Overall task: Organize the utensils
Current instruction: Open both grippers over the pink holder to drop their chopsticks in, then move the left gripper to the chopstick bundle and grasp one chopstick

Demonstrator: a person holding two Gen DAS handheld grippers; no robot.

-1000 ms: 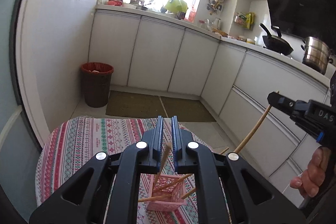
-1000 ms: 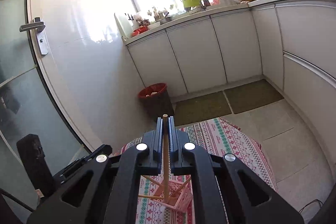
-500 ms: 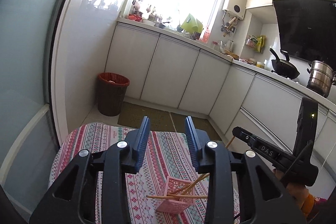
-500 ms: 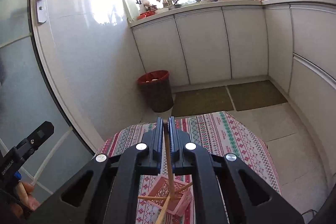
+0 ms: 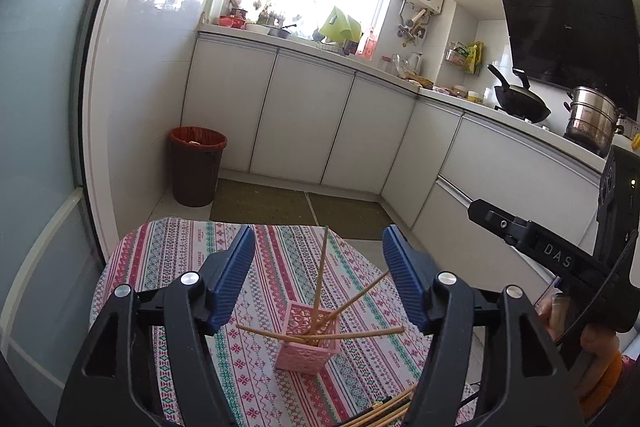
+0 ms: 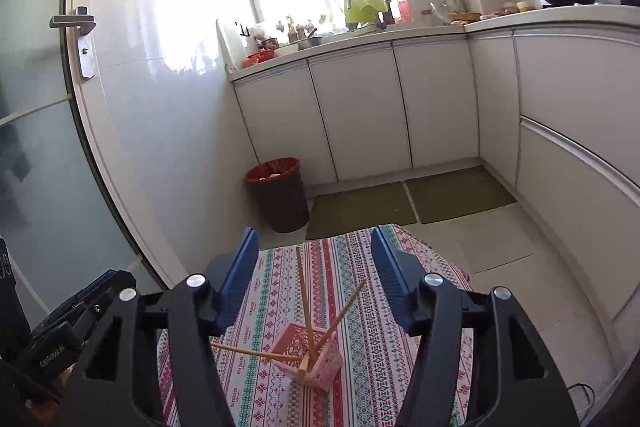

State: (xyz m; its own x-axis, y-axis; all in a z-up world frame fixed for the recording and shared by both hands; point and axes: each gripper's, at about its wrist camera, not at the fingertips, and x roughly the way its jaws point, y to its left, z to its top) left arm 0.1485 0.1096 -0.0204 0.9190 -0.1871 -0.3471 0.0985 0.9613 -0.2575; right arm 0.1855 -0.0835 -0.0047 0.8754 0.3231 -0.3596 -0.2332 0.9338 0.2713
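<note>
So the basket [image 5: 307, 341] sits on the table [image 5: 168, 259] with chopsticks [image 5: 320, 275] poking out of it, more chopsticks [image 5: 384, 411] lying nearer, bin [image 5: 196, 165] on the floor behind.

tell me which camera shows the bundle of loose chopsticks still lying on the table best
The left wrist view. The bundle of loose wooden chopsticks lies on the patterned tablecloth at the bottom edge, nearer than the pink perforated plastic basket. The right wrist view shows the basket with its chopsticks, but not that bundle.
</note>
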